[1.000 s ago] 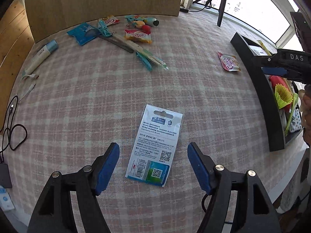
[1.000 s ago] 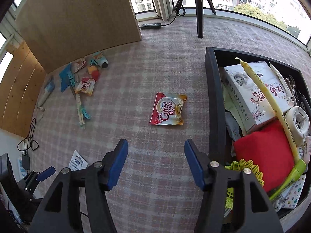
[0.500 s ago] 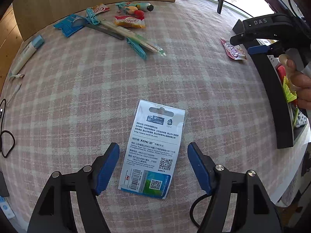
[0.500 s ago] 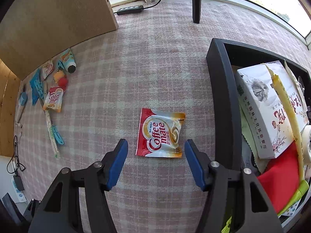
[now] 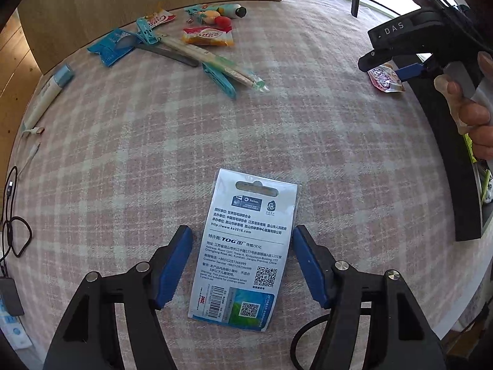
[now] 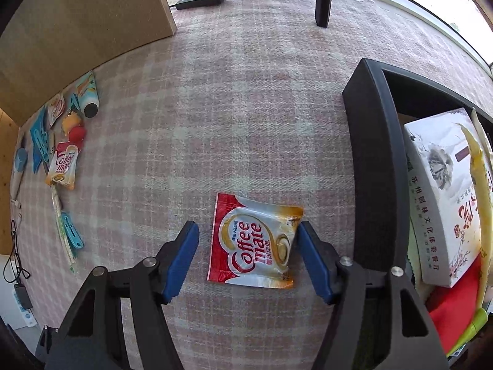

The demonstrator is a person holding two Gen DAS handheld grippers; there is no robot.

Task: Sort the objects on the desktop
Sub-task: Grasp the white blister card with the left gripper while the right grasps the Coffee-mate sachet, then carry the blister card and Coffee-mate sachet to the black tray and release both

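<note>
A white printed packet with a blue-green corner (image 5: pixel 243 251) lies flat on the checked cloth. My left gripper (image 5: pixel 242 262) is open, low over it, one pad on each side of its lower half. A red and white Coffee mate sachet (image 6: pixel 255 242) lies next to the black box (image 6: pixel 374 166). My right gripper (image 6: pixel 248 257) is open and straddles the sachet, and its right pad touches the sachet's edge. The right gripper also shows in the left wrist view (image 5: pixel 400 61), over the sachet (image 5: pixel 385 78).
The black box holds a white carton (image 6: pixel 443 191), a red item (image 6: pixel 456 302) and a yellow stick. A pile of sachets, blue clips and a toothbrush pack (image 5: pixel 197 46) lies at the far left by the wooden board. Cables and a charger (image 5: pixel 12 237) lie at the left edge.
Both grippers have moved forward and down. The packet now sits between my left pads, and the sachet between my right pads. Both stay open.
</note>
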